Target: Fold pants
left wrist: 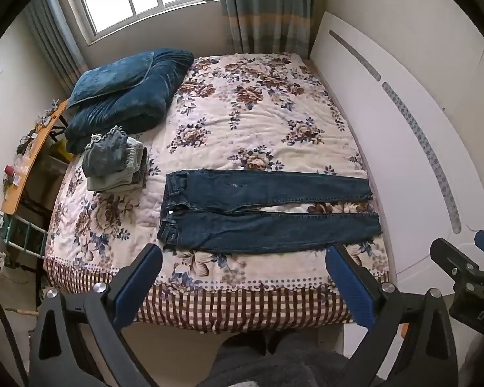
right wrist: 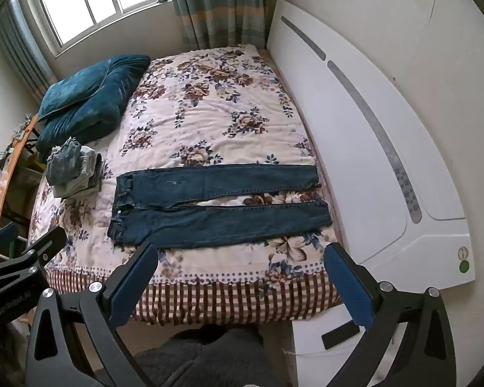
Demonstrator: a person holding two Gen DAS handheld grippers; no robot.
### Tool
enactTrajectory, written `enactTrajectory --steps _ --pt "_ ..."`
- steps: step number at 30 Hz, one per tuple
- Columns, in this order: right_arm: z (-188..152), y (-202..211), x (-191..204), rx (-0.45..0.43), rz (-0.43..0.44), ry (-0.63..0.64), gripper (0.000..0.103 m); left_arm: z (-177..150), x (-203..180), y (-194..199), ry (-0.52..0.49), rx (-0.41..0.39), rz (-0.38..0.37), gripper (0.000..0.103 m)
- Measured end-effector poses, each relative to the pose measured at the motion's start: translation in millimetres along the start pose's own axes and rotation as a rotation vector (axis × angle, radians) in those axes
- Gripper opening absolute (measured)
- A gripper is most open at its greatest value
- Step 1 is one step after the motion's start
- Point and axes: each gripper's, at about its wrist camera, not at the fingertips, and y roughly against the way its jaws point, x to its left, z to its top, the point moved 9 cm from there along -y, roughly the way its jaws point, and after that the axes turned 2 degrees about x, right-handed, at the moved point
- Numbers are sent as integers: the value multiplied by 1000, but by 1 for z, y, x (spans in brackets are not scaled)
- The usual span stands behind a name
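Denim, dark blue, lies spread flat on the bed [left wrist: 274, 122]: the pants [left wrist: 267, 213] rest across the floral bedspread near the foot edge, waistband toward the left, both legs running out straight to the right with a narrow gap of bedspread showing between them. No fold appears to have been made, so the task looks to be at its very start, with the garment laid out and ready.

A sensible first fold would bring one leg over the other along the length. That calls for pinching the far leg at the waistband corner with one hand-held gripper and at the hem with the other, then lifting together so the cloth does not twist.

Both tools hang back over the foot of the bed, short of the denim and touching nothing. The left hand-held gripper [left wrist: 243, 271] has its jaws spread wide and empty, pointing toward the waistband half. The right hand-held gripper [right wrist: 242, 267] is likewise released and empty, aimed at the leg half. A small pile of folded clothes [left wrist: 116, 164] sits beside the waistband, by a blue quilt [left wrist: 126, 90].
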Motion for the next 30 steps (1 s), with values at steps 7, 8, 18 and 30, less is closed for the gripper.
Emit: enactTrajectory --steps 7,8,18,30 --pt "1 4 1 -1 6 1 103 1 1 4 2 -3 -1 103" --pt "1 4 1 -1 5 3 103 2 2 4 1 -3 -1 103" --pt "11 18 -1 -24 21 12 103 8 8 22 32 -34 5 103" --pt "12 25 -2 -48 25 14 103 7 9 24 43 -45 6 103"
